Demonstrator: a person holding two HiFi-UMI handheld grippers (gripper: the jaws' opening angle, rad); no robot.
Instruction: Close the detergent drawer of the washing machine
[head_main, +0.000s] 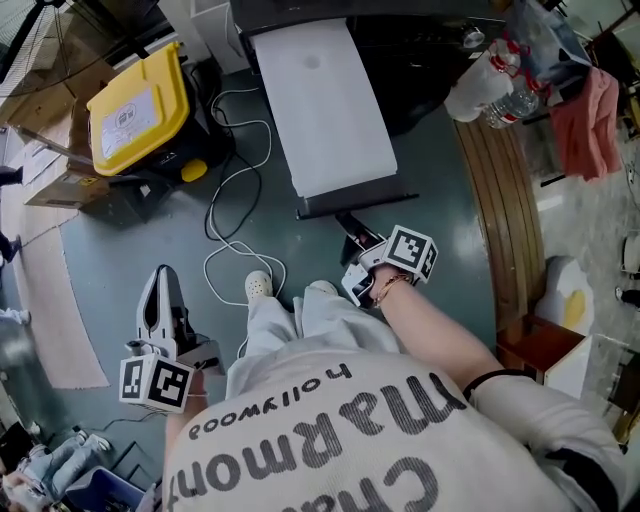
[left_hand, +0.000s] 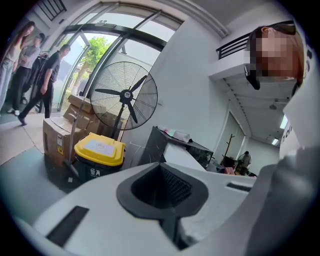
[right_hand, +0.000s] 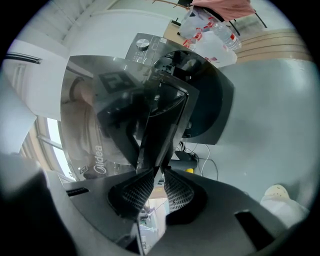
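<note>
Now, right tongs (right_hand: 156, 176) clamped on detergent drawer (right_hand: 162, 120), left tongs (left_hand: 163, 180) together, yellow-lidded bin (head_main: 140, 105) nearby

White-topped washing machine (head_main: 320, 100) on the floor, with a glossy silver front and a dark round door. Dark drawer (right_hand: 161, 122) pulled out of the front and projecting forward, its thin outer edge pinched between the pads of the right tool (right_hand: 156, 182).
</note>
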